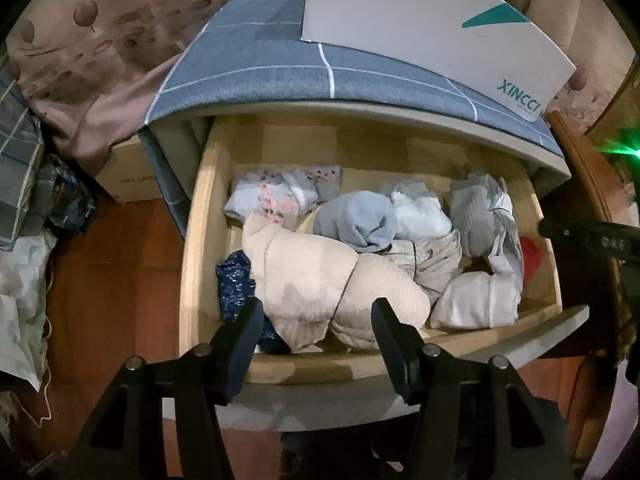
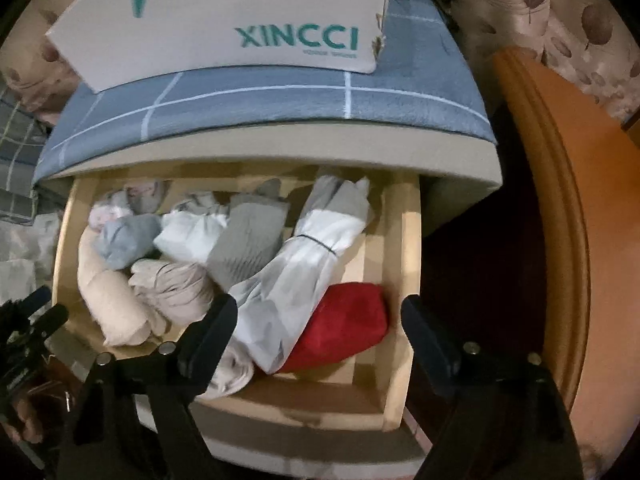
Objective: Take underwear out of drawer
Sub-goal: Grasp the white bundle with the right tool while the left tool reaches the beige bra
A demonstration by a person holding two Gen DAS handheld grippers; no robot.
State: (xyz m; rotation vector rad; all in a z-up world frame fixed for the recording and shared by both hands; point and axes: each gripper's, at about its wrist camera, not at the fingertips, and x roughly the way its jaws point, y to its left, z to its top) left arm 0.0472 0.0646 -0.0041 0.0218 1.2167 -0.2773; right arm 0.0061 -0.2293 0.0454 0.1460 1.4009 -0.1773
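- A wooden drawer (image 1: 200, 240) is seen pulled out below a cabinet top covered by a blue checked cloth (image 1: 256, 60); a white box marked XINCCI (image 2: 240, 20) is set on that cloth at 12 o'clock.
- The drawer is filled with rolled underwear and socks: a cream bundle (image 1: 320, 280) at 6 o'clock in the left wrist view, a dark blue patterned piece (image 1: 234, 284) touching it at 9 o'clock, a light blue roll (image 1: 356, 216) just behind it.
- A red piece (image 2: 344, 328) is seen at the drawer's right front corner, partly covered by a long white roll (image 2: 292, 280) lying aslant.
- The left gripper (image 1: 316, 320) is held released above the cream bundle; nothing is pressed by its fingers.
- The right gripper (image 2: 320, 320) is held released above the red piece and white roll; neither is touched by its pads.
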